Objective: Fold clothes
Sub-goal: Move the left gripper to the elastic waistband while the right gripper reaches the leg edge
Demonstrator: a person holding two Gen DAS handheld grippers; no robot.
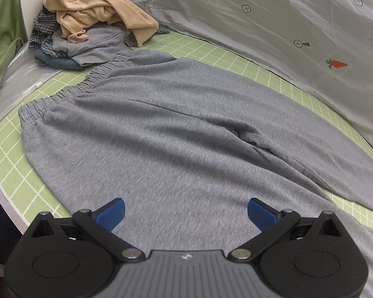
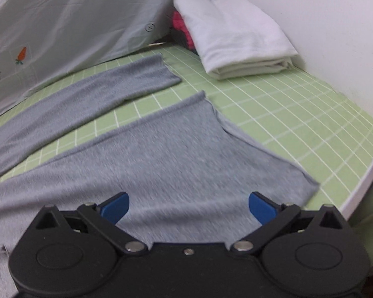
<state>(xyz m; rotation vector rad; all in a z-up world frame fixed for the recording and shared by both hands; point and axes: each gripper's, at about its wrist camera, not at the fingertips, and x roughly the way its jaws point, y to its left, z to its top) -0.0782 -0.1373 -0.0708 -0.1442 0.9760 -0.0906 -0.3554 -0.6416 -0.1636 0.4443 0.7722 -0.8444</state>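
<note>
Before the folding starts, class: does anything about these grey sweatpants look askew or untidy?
Mostly flat, but two things stand out. The grey sweatpants bunch into a dark crease at the crotch, and the near leg's hem corner is turned over. The far leg lies smooth on the green mat.

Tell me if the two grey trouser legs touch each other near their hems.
Apart. The right wrist view shows green gridded mat between the far leg and near leg.

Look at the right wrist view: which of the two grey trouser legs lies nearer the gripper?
The wider-looking leg, running straight up from between the right gripper fingers. The other leg lies farther off beside the grey sheet, with a strip of green mat between them.
</note>
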